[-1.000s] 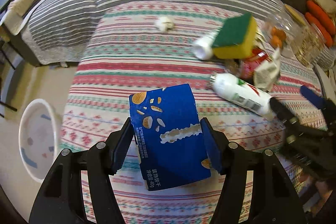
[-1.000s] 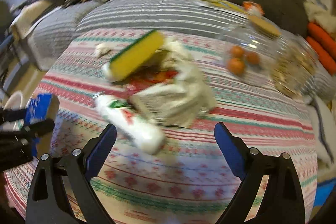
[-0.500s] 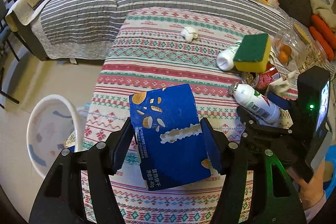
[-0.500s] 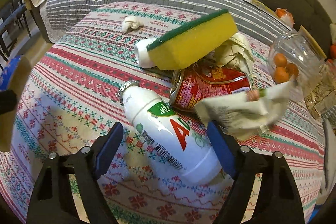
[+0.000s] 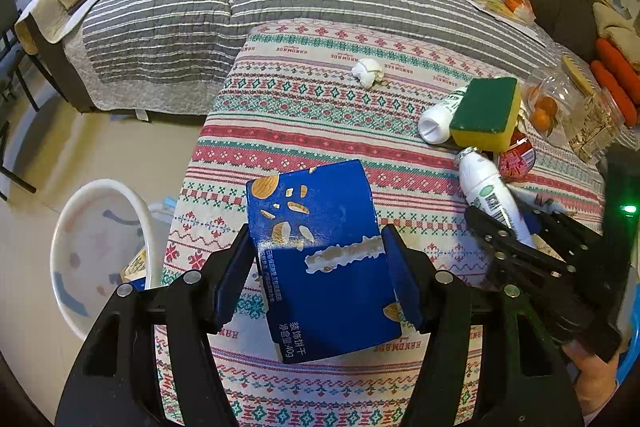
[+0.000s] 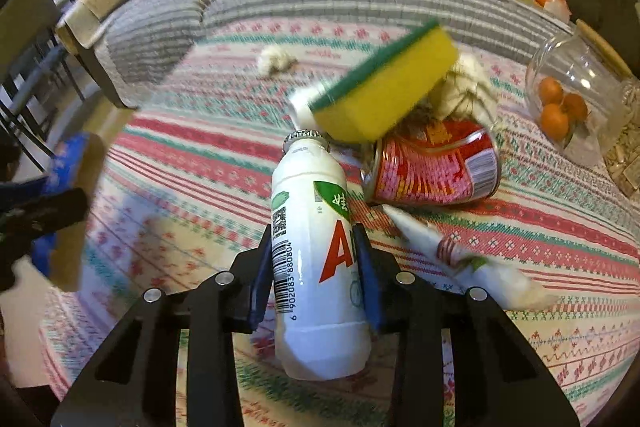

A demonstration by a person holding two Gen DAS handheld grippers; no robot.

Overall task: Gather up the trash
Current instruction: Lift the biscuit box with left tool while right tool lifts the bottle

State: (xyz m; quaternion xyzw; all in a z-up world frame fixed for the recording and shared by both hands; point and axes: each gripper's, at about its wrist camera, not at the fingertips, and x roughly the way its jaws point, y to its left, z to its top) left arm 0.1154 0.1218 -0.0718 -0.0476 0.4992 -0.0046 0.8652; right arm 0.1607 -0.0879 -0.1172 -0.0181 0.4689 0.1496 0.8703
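While the left gripper (image 5: 320,267) pinches the blue biscuit box (image 5: 320,259) above the table edge, not yet over the white bin (image 5: 100,251) on the floor at lower left, the right gripper (image 6: 316,259) has just been closing and its pads now press both sides of the white drink bottle (image 6: 316,227) lying on the patterned cloth (image 5: 304,115). Bin seems to hold some packaging already. Left on the table: crushed red can (image 6: 436,167), second small bottle (image 5: 436,119) under the sponge (image 5: 486,111), crumpled paper (image 5: 368,71), wrapper (image 6: 460,259). Judged early-to-middle; both held items undelivered.
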